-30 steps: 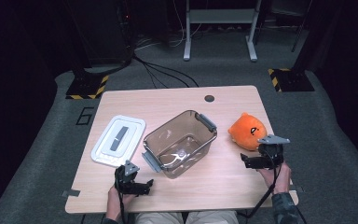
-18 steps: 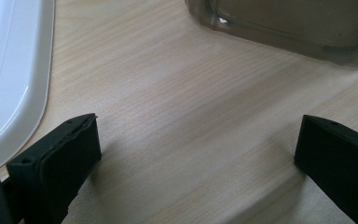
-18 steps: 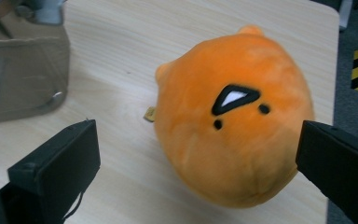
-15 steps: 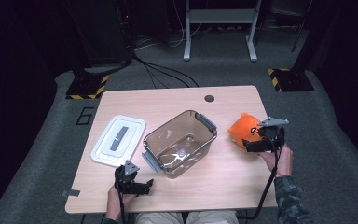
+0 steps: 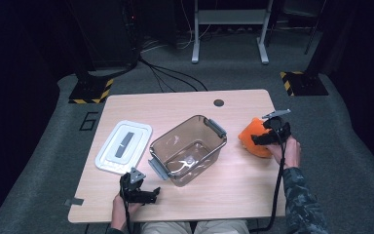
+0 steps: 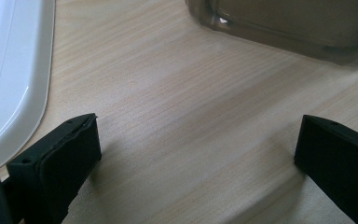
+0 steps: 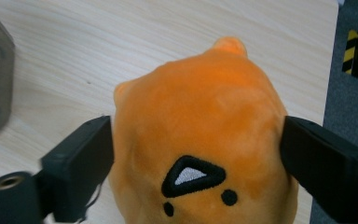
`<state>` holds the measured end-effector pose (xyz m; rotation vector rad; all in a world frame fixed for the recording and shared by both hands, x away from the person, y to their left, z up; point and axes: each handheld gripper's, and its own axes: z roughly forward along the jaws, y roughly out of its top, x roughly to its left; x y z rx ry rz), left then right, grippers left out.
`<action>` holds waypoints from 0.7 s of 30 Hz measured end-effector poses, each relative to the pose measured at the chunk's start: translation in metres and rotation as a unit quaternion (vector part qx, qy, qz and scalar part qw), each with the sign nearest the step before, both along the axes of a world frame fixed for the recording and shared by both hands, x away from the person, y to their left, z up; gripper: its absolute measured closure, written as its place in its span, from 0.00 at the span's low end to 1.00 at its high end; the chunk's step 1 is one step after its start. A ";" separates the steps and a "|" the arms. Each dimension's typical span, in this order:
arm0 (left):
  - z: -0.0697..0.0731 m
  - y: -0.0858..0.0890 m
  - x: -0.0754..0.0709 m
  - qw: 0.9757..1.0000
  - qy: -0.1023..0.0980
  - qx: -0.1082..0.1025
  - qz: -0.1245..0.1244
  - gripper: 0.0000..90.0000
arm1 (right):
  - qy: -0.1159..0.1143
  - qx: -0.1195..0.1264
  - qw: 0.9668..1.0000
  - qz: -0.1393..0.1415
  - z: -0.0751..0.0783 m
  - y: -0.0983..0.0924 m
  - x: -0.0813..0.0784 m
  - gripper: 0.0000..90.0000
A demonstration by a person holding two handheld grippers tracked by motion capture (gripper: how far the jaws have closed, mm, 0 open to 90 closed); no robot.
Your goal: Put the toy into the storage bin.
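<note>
one orange plush toy (image 7: 200,140) sits between the closing right gripper (image 7: 196,154) fingers, touching both; left gripper (image 6: 196,154) fingers gape.

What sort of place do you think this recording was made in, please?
Probably a lab or workshop rigged for recording, not a home: a lone wooden table stands on grey carpet, with hazard-striped stand bases and loose cables on the floor behind it.

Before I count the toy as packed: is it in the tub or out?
Out. The orange plush toy lies on the table beside the clear tub, between the right gripper jaws.
</note>
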<state>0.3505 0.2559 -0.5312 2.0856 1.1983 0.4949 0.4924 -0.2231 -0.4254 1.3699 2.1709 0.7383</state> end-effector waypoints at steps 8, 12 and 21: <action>0.000 0.000 0.000 1.000 0.000 0.000 0.000 0.00 | 0.046 0.012 0.999 -0.025 -0.011 -0.005 0.003 0.52; 0.000 0.000 0.000 1.000 0.000 0.000 0.000 0.00 | 0.049 0.021 0.998 -0.029 -0.016 -0.007 0.000 0.67; 0.000 0.000 0.000 1.000 0.000 0.000 0.000 0.00 | 0.000 0.009 0.999 -0.037 -0.005 0.002 -0.010 0.74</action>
